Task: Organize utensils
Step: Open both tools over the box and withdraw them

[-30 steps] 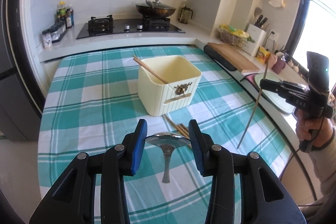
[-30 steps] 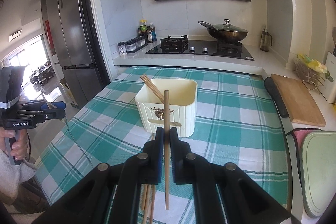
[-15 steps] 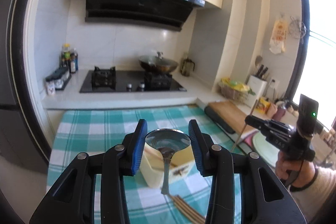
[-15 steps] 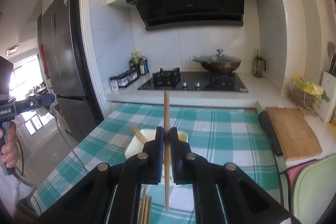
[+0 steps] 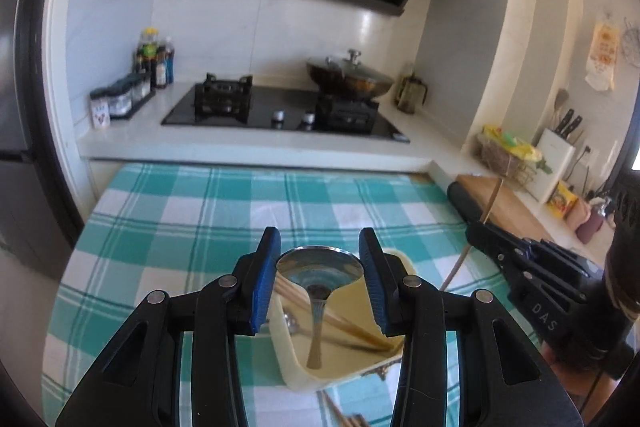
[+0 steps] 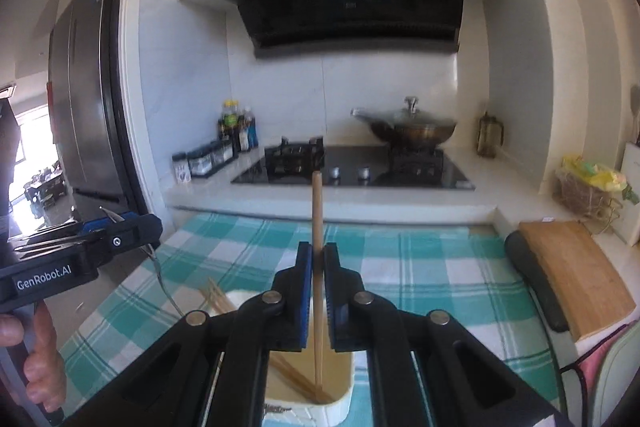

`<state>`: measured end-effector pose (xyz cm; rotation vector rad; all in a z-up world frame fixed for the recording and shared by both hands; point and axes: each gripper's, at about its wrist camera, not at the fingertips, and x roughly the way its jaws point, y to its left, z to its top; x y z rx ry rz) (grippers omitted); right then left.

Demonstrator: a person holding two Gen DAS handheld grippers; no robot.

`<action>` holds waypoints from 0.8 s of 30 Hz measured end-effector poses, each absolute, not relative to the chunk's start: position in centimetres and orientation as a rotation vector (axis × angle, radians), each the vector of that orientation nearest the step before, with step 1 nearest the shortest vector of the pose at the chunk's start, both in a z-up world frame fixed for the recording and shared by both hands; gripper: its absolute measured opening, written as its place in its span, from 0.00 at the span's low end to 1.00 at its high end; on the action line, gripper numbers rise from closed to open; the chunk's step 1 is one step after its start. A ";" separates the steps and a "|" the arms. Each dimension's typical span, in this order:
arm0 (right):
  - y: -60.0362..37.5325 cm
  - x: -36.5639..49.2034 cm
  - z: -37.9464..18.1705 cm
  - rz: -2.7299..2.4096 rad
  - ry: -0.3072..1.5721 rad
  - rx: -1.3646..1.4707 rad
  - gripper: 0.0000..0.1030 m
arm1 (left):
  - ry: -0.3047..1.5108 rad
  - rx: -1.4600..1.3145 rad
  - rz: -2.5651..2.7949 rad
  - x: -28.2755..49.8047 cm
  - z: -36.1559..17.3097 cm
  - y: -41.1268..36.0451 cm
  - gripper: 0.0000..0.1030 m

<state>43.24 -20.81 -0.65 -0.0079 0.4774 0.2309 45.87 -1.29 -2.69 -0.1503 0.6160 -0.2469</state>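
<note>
Steel spoon is sitting clamped by its bowl in the left gripper over the cream bin, right gripper is pinching a chopstick above it, both risking colliding or dropping outside.

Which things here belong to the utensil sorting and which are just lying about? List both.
Part of the job:
- spoon held in the left gripper
- chopstick held in the right gripper
- cream holder box with chopsticks inside
- loose chopsticks on the cloth

Lying about:
- wok
- cutting board
- condiment bottles
- knife block
</note>
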 end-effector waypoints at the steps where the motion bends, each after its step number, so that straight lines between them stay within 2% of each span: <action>1: -20.7 43.9 -1.5 0.219 0.522 -0.012 0.06 | 0.647 -0.156 -0.248 46.2 -3.5 -1.3 0.40; 7: -21.1 45.5 -4.1 0.261 0.662 0.042 0.07 | 0.760 -0.157 -0.233 47.1 -5.5 -2.0 0.42; 9: -21.0 45.0 -4.3 0.265 0.669 0.037 0.17 | 0.767 -0.153 -0.239 46.5 -5.3 -1.7 0.49; 11: -21.5 43.7 -4.2 0.277 0.651 0.055 0.44 | 0.762 -0.150 -0.261 45.1 -4.8 -1.0 0.63; 12: -22.0 42.7 -4.0 0.281 0.638 0.076 0.46 | 0.760 -0.147 -0.271 44.0 -4.7 -0.5 0.67; 17: -24.4 37.4 -5.2 0.288 0.685 0.091 0.46 | 0.809 -0.097 -0.301 37.0 -7.2 1.8 0.82; 24: -29.3 27.3 -13.1 0.209 0.799 0.047 0.46 | 0.939 -0.092 -0.223 26.9 -17.9 2.7 0.84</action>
